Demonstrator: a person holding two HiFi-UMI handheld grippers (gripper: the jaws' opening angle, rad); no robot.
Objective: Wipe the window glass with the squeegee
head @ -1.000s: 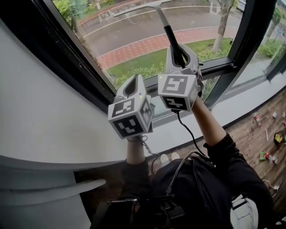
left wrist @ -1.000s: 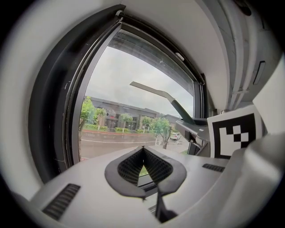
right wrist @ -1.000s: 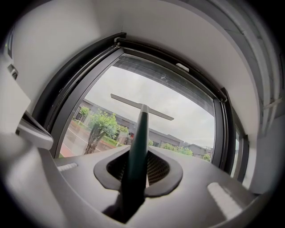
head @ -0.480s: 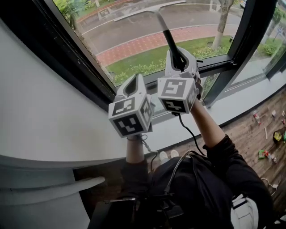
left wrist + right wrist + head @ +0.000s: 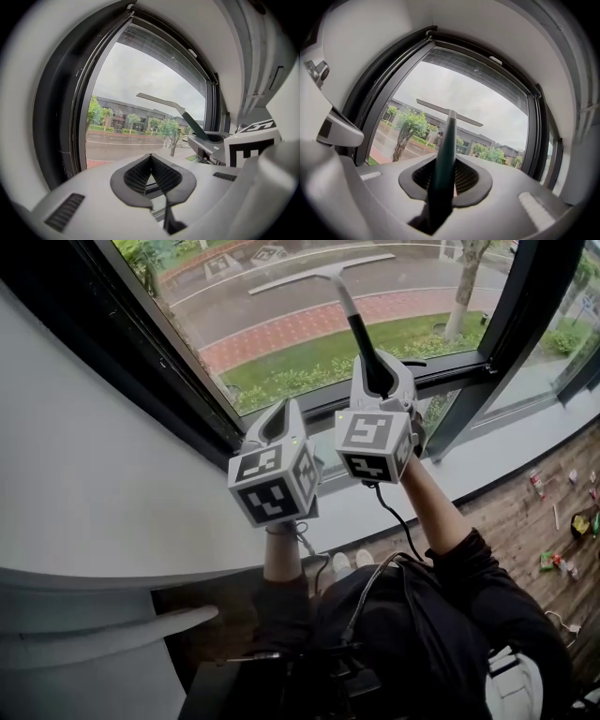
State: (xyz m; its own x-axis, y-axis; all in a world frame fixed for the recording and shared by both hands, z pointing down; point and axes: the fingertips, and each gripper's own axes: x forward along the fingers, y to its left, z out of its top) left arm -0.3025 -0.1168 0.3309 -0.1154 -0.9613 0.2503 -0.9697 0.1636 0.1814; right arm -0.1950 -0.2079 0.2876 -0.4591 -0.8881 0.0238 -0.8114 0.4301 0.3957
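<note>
The glass (image 5: 281, 329) carries the squeegee (image 5: 314, 275), blade apparently laid across the pane's upper edge, ready to drag. The right gripper (image 5: 377, 371) clamps its handle for reach. The left gripper (image 5: 278, 423) is closed on nothing and idles nearer the sill.

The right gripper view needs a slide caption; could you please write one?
Right gripper clamped on the squeegee handle, blade raised crosswise before the window glass.

Head view looked steeply down on the left gripper (image 5: 279, 421) and right gripper (image 5: 380, 368); both gripper views faced the near window glass (image 5: 281, 315), which all shared.
</note>
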